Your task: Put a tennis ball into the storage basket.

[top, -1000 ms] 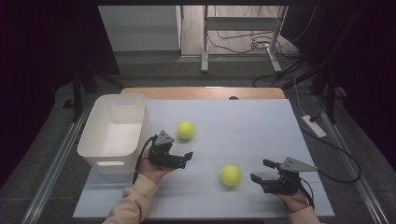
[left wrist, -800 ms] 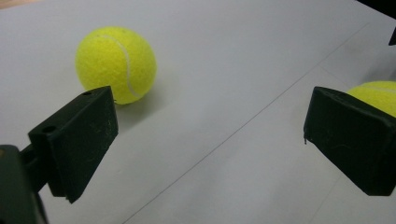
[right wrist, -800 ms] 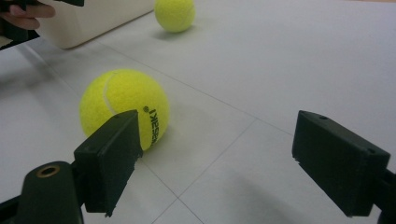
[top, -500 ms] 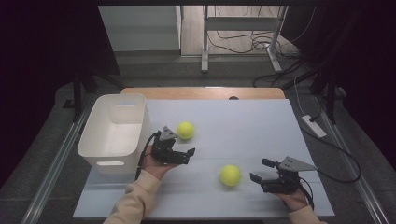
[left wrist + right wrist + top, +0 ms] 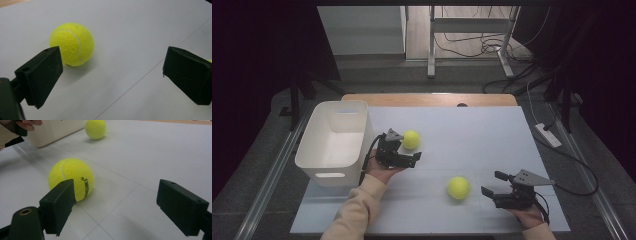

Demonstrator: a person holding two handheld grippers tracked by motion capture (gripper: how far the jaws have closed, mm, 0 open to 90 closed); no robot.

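Your left gripper (image 5: 411, 150) holds its jaws wide apart — room to straddle the fuzzy yellow tennis ball (image 5: 72, 44) beside its left finger (image 5: 41, 75).

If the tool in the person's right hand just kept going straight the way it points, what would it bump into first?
Probably the nearer tennis ball. It lies just ahead of the right tool, though left of centre between the open jaws, so the left jaw might clip it rather than straddle it.

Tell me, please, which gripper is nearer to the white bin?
Left. The left gripper is just right of the white bin; the right gripper is far across the table, beyond a tennis ball.
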